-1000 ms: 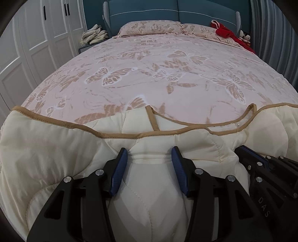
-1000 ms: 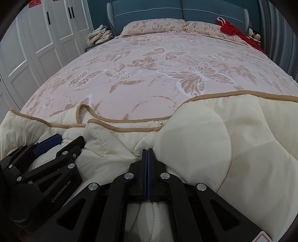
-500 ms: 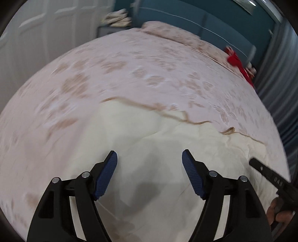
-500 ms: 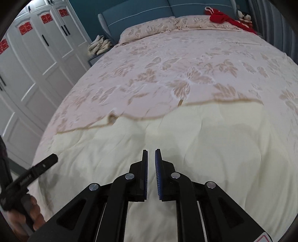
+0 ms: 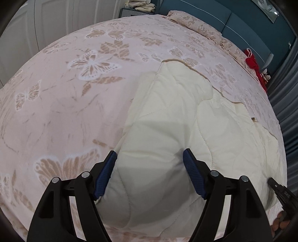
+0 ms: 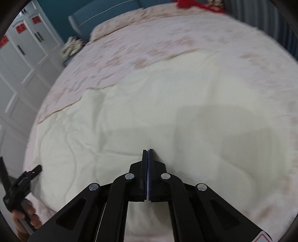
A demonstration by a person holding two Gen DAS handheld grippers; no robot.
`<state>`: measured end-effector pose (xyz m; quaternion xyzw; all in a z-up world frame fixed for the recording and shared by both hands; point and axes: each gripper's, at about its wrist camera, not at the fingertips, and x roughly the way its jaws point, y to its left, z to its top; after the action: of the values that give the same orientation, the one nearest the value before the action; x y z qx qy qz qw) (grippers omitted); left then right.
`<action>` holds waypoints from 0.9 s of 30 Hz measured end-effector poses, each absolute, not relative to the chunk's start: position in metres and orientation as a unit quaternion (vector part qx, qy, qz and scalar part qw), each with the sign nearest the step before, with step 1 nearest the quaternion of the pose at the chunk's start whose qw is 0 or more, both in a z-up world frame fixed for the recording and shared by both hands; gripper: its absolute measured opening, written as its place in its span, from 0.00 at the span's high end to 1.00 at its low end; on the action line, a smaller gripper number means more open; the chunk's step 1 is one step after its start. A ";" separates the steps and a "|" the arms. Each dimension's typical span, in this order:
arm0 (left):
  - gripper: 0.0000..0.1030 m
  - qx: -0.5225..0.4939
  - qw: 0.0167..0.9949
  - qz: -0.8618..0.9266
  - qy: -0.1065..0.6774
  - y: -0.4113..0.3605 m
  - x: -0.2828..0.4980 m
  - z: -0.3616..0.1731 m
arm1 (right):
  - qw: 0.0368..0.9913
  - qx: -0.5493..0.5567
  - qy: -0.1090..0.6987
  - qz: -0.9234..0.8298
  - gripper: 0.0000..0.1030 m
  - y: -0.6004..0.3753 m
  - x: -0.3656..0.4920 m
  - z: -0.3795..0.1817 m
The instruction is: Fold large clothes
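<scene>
A cream quilted garment with tan piping point(image 5: 178, 119) lies spread on the pink butterfly bedspread point(image 5: 74, 78). My left gripper point(image 5: 150, 158) is open above the garment's near left corner, fingers apart and holding nothing. My right gripper point(image 6: 148, 151) is shut with its pads together, hovering over the garment point(image 6: 167, 111) with no cloth visible between them. The right gripper's tip shows at the lower right of the left wrist view point(image 5: 279, 188). The left gripper shows at the lower left of the right wrist view point(image 6: 20, 182).
White wardrobe doors point(image 6: 18, 61) stand on the left. A teal headboard point(image 5: 242, 20) and pillows point(image 5: 195, 24) are at the far end, with a red item point(image 5: 253, 63) by grey curtains point(image 5: 285, 104). Folded cloth sits on a nightstand point(image 5: 139, 5).
Both grippers have lifted away from the garment, which was let go and now lies flat. The left gripper swung to the garment's left side. The right jaws opened slightly, then closed.
</scene>
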<state>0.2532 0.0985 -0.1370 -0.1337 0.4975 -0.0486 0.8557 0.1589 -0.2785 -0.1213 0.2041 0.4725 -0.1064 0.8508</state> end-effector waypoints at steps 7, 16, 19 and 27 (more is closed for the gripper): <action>0.29 -0.194 0.844 -0.027 0.499 0.116 0.222 -0.124 | 0.864 0.164 0.474 -0.029 0.89 -0.210 0.157 -0.090; 0.19 -0.246 0.827 -0.003 0.506 0.146 0.196 -0.139 | 0.831 0.180 0.526 -0.005 0.89 -0.160 0.185 -0.124; 0.19 -0.274 0.813 -0.012 0.513 0.149 0.197 -0.149 | 0.817 0.198 0.542 -0.011 0.94 -0.163 0.188 -0.145; 0.19 -0.291 0.800 -0.053 0.522 0.123 0.210 -0.152 | 0.804 0.215 0.555 -0.013 1.00 -0.174 0.198 -0.168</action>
<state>0.2104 0.1235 -0.1518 -0.2915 0.5216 -0.0525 0.8001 0.1982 -0.1743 -0.1677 0.2146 0.5548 -0.0133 0.8037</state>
